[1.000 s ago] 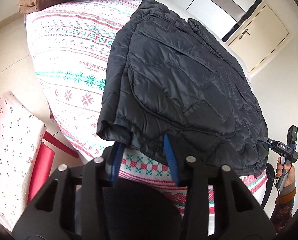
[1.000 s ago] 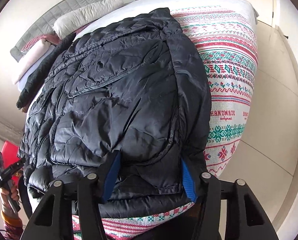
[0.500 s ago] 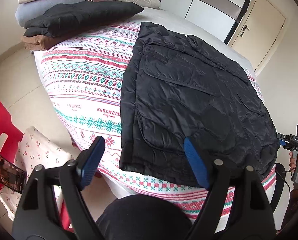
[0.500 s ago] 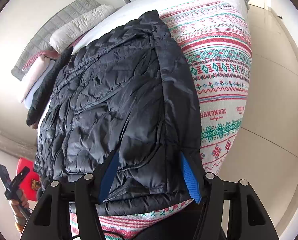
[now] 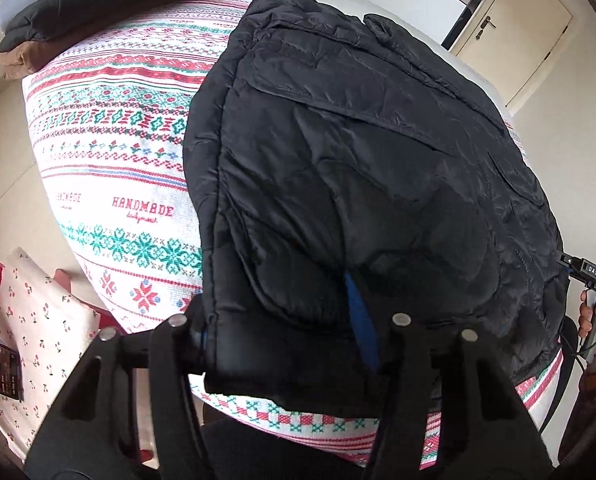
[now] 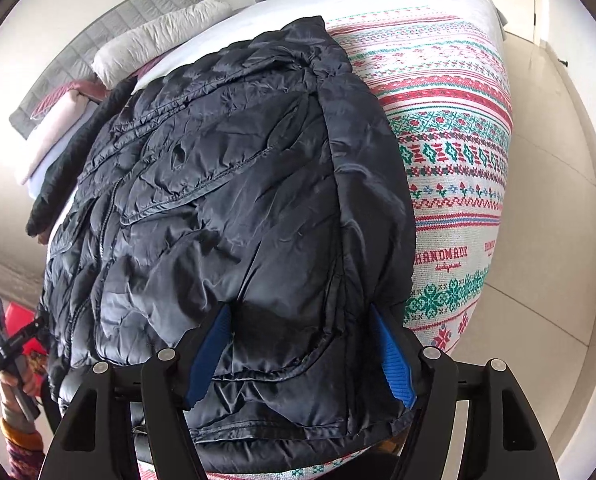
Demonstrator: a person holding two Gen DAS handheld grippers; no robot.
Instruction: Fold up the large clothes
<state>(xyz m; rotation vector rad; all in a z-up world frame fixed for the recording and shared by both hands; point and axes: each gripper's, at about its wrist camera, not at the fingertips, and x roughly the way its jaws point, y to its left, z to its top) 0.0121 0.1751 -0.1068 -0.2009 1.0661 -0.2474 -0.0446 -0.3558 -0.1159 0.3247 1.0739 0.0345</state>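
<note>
Black puffer jacket (image 5: 362, 152) lies folded lengthwise on the bed, on top of the red-and-green patterned cover (image 5: 109, 152), its hem reaching the near edge of the mattress. My left gripper (image 5: 281, 332) sits at the jacket's near left corner: jaws have just been closing, hem corner is between them, one blue pad (image 5: 360, 320) shows against the fabric, the other is hidden behind the hem, so I cannot tell whether it is actually pinching. My right gripper (image 6: 302, 352) is at the near right corner of the same hem; its blue fingers (image 6: 211, 344) stand spread on either side of a bulge of jacket, fabric filling the gap and touching both pads, though I cannot confirm a firm pinch. Beyond the jacket's far left side, a stack of folded clothes (image 5: 109, 4) rests on the bed. White pillow (image 6: 157, 40) near the headboard. In the right view, a hand (image 6: 15, 390) holding the left gripper's handle shows at lower left
</note>
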